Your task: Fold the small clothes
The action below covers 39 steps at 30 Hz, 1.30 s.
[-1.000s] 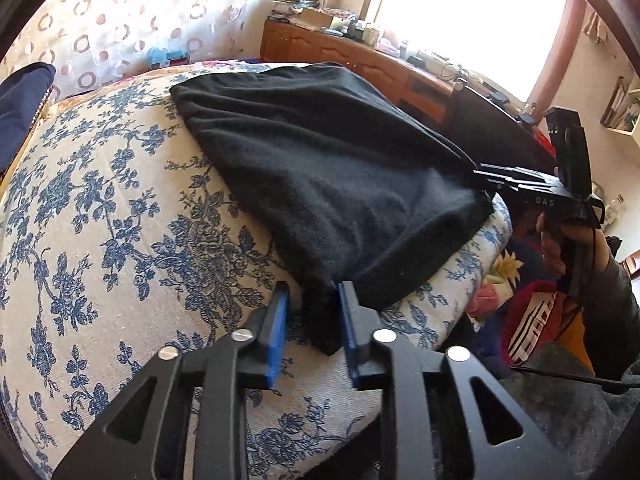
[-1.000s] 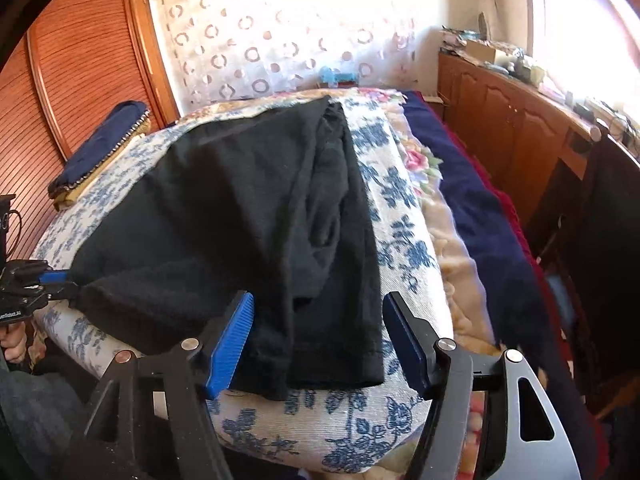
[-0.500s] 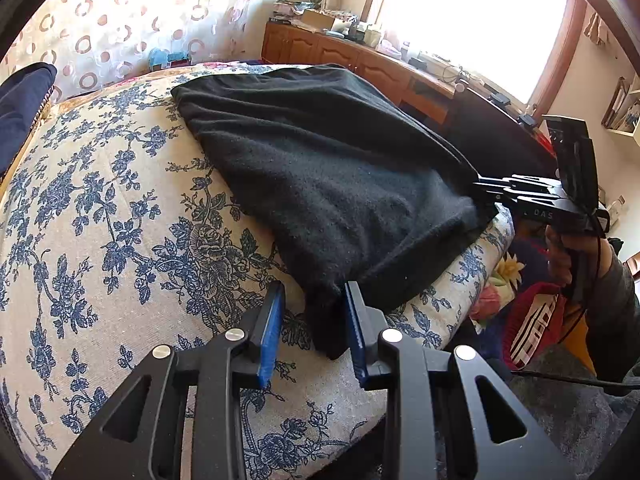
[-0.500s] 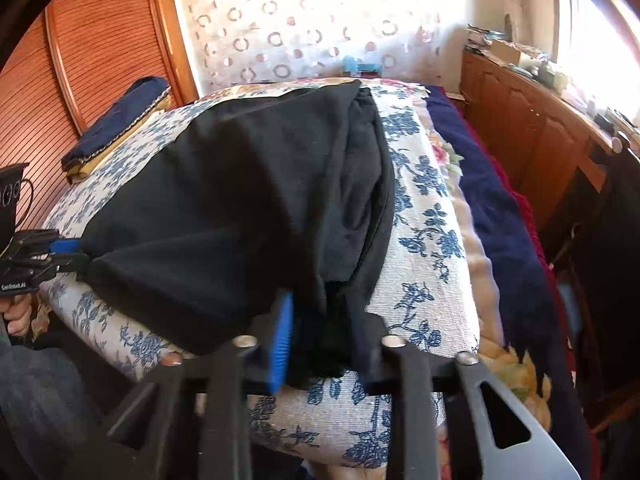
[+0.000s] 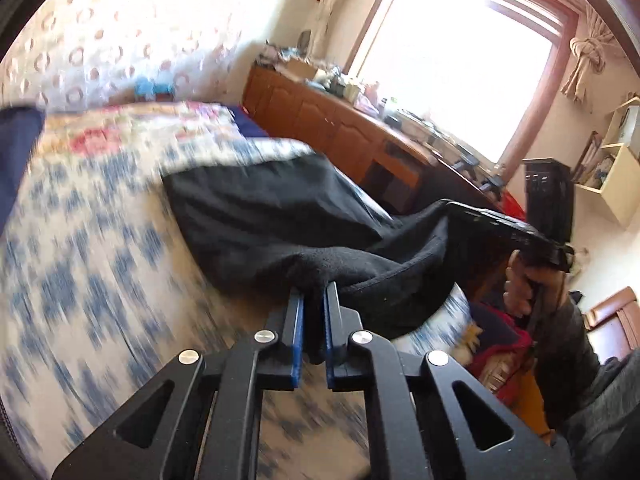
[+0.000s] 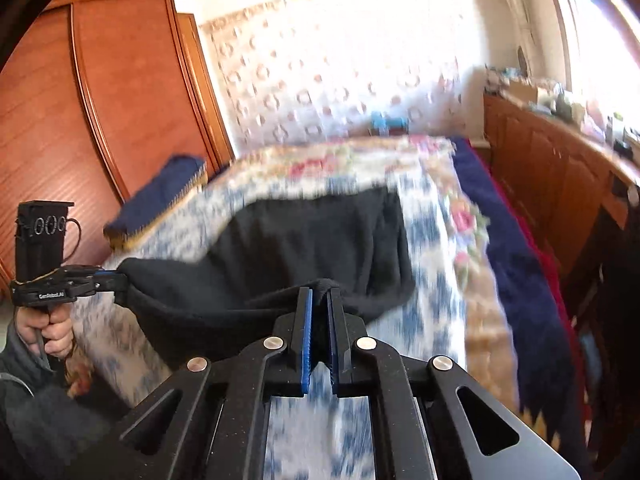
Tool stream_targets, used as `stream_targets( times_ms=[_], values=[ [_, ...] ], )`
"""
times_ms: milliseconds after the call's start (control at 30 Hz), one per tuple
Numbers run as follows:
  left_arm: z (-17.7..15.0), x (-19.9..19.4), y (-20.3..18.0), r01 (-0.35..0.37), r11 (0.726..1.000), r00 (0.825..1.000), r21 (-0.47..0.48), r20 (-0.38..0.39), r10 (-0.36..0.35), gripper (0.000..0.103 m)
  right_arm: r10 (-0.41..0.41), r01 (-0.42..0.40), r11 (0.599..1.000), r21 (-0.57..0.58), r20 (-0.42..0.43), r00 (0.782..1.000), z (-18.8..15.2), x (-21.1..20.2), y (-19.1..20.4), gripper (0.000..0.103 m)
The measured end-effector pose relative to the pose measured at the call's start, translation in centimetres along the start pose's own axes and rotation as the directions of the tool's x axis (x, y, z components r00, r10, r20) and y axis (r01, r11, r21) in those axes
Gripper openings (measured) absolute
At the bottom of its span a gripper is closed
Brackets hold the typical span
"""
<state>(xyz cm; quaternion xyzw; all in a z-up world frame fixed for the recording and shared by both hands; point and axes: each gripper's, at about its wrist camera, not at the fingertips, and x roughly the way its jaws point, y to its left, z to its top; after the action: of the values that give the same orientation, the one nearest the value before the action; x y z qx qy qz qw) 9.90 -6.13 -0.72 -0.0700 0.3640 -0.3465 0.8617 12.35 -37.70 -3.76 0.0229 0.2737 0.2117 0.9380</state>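
Observation:
A black garment point(image 5: 272, 216) lies on the floral bedspread point(image 5: 80, 264), its near edge lifted. My left gripper point(image 5: 314, 292) is shut on one near corner of the cloth. My right gripper point(image 6: 319, 294) is shut on the other near corner of the garment point(image 6: 304, 236). The right gripper also shows in the left wrist view point(image 5: 452, 210), and the left gripper in the right wrist view point(image 6: 120, 278). The cloth sags between the two grippers. The far part still rests on the bedspread point(image 6: 424, 232). Both views are motion-blurred.
A folded navy item point(image 6: 160, 196) lies at the bed's far left by the wooden wardrobe point(image 6: 120, 100). A navy blanket point(image 6: 516, 264) runs along the bed's right side. A wooden sideboard point(image 5: 340, 136) with clutter stands under the bright window point(image 5: 460, 64).
Both grippers have shut on the garment's near corners and lifted them off the bed. The right gripper was open a second ago. The cloth's near edge now hangs between them.

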Motion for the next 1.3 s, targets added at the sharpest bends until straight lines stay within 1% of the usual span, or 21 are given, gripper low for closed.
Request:
stream_targets(
  times_ms=[100, 233, 367, 467, 600, 733, 800, 833, 867, 900, 933, 967, 1000, 1033, 1100, 1133, 1167, 1200, 1233, 1267, 1300],
  values=[
    [3.4, 1.3, 1.6, -0.041, 0.999, 0.999, 0.003, 0.02, 0.041, 0.009, -0.012, 0.014, 0.999, -0.033, 0.042, 0.999, 2.7, 1.4, -0.3, 0.006],
    [6.8, 3.4, 3.7, -0.085, 0.996, 0.996, -0.005, 0.012, 0.085, 0.009, -0.02, 0.022, 0.999, -0.036, 0.048, 0.999, 6.0, 4.9, -1.5, 0.006],
    [8.5, 5.8, 5.8, -0.121, 0.992, 0.993, -0.021, -0.017, 0.121, 0.009, -0.031, 0.032, 0.998, -0.049, 0.02, 0.999, 8.7, 9.4, -2.8, 0.006],
    [9.4, 7.7, 7.4, -0.14, 0.989, 0.989, -0.048, -0.045, 0.138, 0.009, -0.034, 0.033, 0.999, -0.031, -0.012, 0.999, 9.9, 13.2, -3.3, 0.006],
    [10.2, 9.2, 9.1, -0.144, 0.986, 0.988, -0.079, -0.067, 0.139, 0.01, -0.029, 0.028, 0.999, -0.016, -0.042, 0.999, 11.0, 15.5, -3.4, 0.006],
    [11.1, 10.2, 10.7, -0.181, 0.979, 0.981, -0.091, -0.081, 0.174, 0.01, -0.037, 0.035, 0.999, -0.032, -0.072, 0.997, 12.0, 17.0, -3.5, 0.006],
    [11.4, 9.9, 11.4, -0.182, 0.978, 0.983, -0.104, -0.059, 0.176, 0.03, -0.043, 0.04, 0.999, -0.036, -0.087, 0.995, 12.4, 17.4, -3.4, 0.006],
    [11.5, 9.6, 11.7, -0.173, 0.979, 0.985, -0.112, -0.043, 0.169, 0.048, -0.048, 0.044, 0.998, -0.037, -0.091, 0.995, 12.7, 17.6, -3.3, 0.006],
    [11.6, 9.4, 11.9, -0.167, 0.979, 0.986, -0.114, -0.033, 0.164, 0.055, -0.061, 0.058, 0.998, -0.036, -0.09, 0.994, 12.8, 17.7, -3.3, 0.006],
    [11.7, 9.3, 12.0, -0.161, 0.981, 0.987, -0.113, -0.028, 0.158, 0.057, -0.078, 0.076, 0.997, -0.03, -0.082, 0.994, 13.2, 17.6, -3.5, 0.006],
    [11.8, 9.3, 12.1, -0.155, 0.982, 0.988, -0.111, -0.027, 0.153, 0.067, -0.083, 0.081, 0.996, -0.022, -0.077, 0.994, 13.4, 17.3, -3.5, 0.011],
    [11.7, 9.3, 12.0, -0.145, 0.984, 0.989, -0.107, -0.024, 0.144, 0.074, -0.095, 0.095, 0.995, -0.008, -0.072, 0.993, 13.8, 17.1, -3.7, 0.021],
    [11.7, 9.4, 11.8, -0.14, 0.985, 0.99, -0.102, -0.026, 0.138, 0.074, -0.111, 0.112, 0.994, 0.007, -0.065, 0.992, 14.2, 16.8, -3.8, 0.026],
    [11.5, 9.6, 11.6, -0.138, 0.986, 0.99, -0.094, -0.037, 0.135, 0.074, -0.106, 0.107, 0.994, 0.014, -0.052, 0.993, 14.4, 16.3, -3.8, 0.03],
    [11.1, 10.4, 11.2, -0.14, 0.987, 0.989, -0.078, -0.061, 0.136, 0.074, -0.092, 0.093, 0.996, 0.01, -0.045, 0.995, 14.4, 15.7, -3.7, 0.031],
    [10.9, 10.8, 11.2, -0.137, 0.988, 0.988, -0.073, -0.075, 0.132, 0.074, -0.1, 0.1, 0.995, 0.001, -0.049, 0.994, 14.3, 15.4, -3.6, 0.035],
    [10.7, 11.5, 11.1, -0.134, 0.989, 0.987, -0.067, -0.094, 0.127, 0.074, -0.102, 0.101, 0.995, -0.01, -0.054, 0.993, 14.1, 14.9, -3.3, 0.044],
    [10.4, 12.2, 11.0, -0.137, 0.989, 0.985, -0.058, -0.117, 0.129, 0.074, -0.101, 0.1, 0.995, -0.017, -0.058, 0.993, 13.9, 14.7, -3.3, 0.049],
    [10.2, 12.7, 10.9, -0.14, 0.989, 0.982, -0.049, -0.131, 0.133, 0.074, -0.099, 0.098, 0.995, -0.023, -0.065, 0.993, 13.6, 14.5, -3.1, 0.057],
    [10.0, 13.5, 10.8, -0.146, 0.989, 0.979, -0.036, -0.151, 0.139, 0.074, -0.095, 0.092, 0.995, -0.03, -0.076, 0.993, 13.2, 14.2, -3.0, 0.061],
    [9.8, 14.3, 10.7, -0.151, 0.988, 0.975, -0.022, -0.171, 0.145, 0.074, -0.088, 0.085, 0.996, -0.037, -0.09, 0.992, 12.8, 14.3, -3.1, 0.062]
  ],
)
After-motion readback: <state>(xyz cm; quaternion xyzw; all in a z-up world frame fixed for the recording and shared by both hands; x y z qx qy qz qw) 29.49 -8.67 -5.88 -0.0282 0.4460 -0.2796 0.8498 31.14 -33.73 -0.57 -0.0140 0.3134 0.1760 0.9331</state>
